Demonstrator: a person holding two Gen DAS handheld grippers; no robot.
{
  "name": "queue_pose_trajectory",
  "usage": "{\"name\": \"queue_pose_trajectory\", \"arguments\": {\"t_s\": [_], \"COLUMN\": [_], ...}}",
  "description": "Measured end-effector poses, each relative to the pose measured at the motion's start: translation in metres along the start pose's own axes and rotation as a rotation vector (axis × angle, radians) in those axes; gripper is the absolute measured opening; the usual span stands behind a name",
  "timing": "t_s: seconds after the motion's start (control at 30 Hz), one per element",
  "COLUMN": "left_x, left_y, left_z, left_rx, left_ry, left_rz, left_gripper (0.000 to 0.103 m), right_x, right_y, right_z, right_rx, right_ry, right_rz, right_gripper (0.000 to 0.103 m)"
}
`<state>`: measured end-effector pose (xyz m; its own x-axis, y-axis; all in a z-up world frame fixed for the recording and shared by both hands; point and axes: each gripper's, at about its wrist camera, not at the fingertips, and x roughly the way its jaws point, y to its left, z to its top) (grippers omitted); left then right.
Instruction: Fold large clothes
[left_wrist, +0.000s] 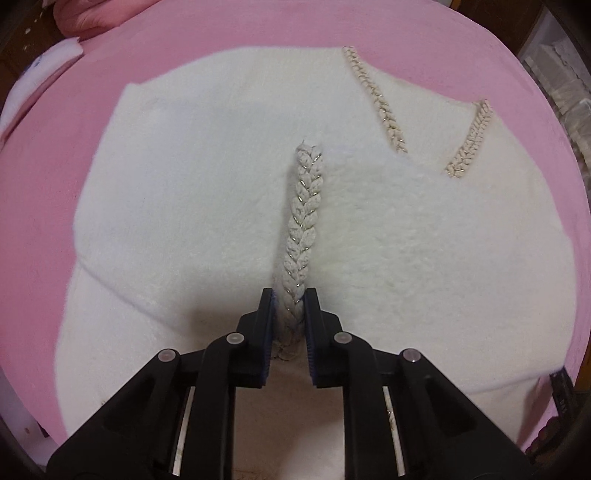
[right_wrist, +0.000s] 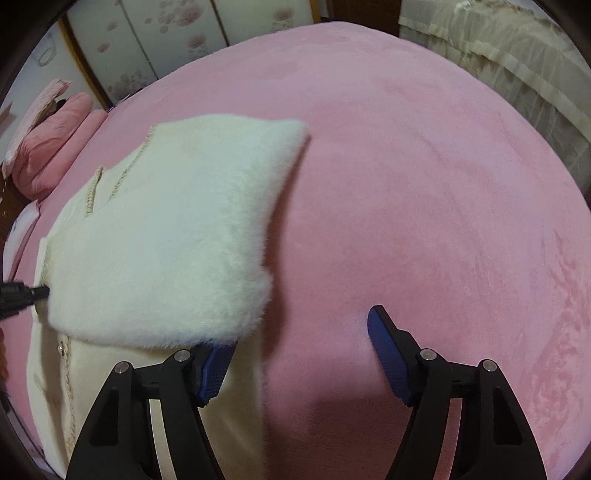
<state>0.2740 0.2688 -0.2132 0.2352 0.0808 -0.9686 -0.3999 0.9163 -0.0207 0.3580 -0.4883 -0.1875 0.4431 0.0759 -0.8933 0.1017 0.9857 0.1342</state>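
Note:
A fluffy white cardigan (left_wrist: 184, 184) with beige braided trim lies spread on the pink bed cover (left_wrist: 44, 184). In the left wrist view my left gripper (left_wrist: 290, 299) points down at it, and its blue pads press on the braided trim (left_wrist: 304, 218) that runs away from the jaws. In the right wrist view one part of the cardigan (right_wrist: 166, 221) lies folded over the rest. My right gripper (right_wrist: 299, 332) stands open over the bed cover (right_wrist: 406, 166), its left fingertip tucked at the folded part's fuzzy near edge. Nothing is between its fingers. The left gripper (right_wrist: 22, 295) shows at the cardigan's left edge.
Pink pillows (right_wrist: 55, 140) lie at the bed's far left, before a wardrobe with floral doors (right_wrist: 166, 44). A beige lace cloth (right_wrist: 517, 66) hangs beyond the bed's far right. A white cloth (left_wrist: 55, 62) lies at the bed's upper left corner.

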Motion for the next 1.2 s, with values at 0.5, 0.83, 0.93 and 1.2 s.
{"name": "queue_pose_trajectory", "arguments": {"t_s": [0.5, 0.83, 0.93, 1.2], "left_x": [-0.069, -0.004, -0.002, -0.004], "left_y": [-0.053, -0.105, -0.095, -0.064], "left_z": [-0.015, -0.034, -0.033, -0.016], "left_rx": [0.01, -0.102, -0.075, 0.019], "left_ry": [-0.088, 0.102, 0.09, -0.014], "left_rz": [-0.155, -0.146, -0.161, 0.155], "left_gripper": [0.038, 0.006, 0.001, 0.001], "right_x": [-0.06, 0.024, 0.021, 0.002], "right_y": [-0.059, 0.065, 0.064, -0.072], "right_z": [0.0, -0.016, -0.018, 0.002], "right_rx": [0.246, 0.105, 0.047, 0.231], "right_ry": [-0.101, 0.199, 0.175, 0.071], "right_rz": [0.216, 0.569, 0.506, 0.366], "right_gripper": [0.002, 0.001, 0.001, 0.0]}}
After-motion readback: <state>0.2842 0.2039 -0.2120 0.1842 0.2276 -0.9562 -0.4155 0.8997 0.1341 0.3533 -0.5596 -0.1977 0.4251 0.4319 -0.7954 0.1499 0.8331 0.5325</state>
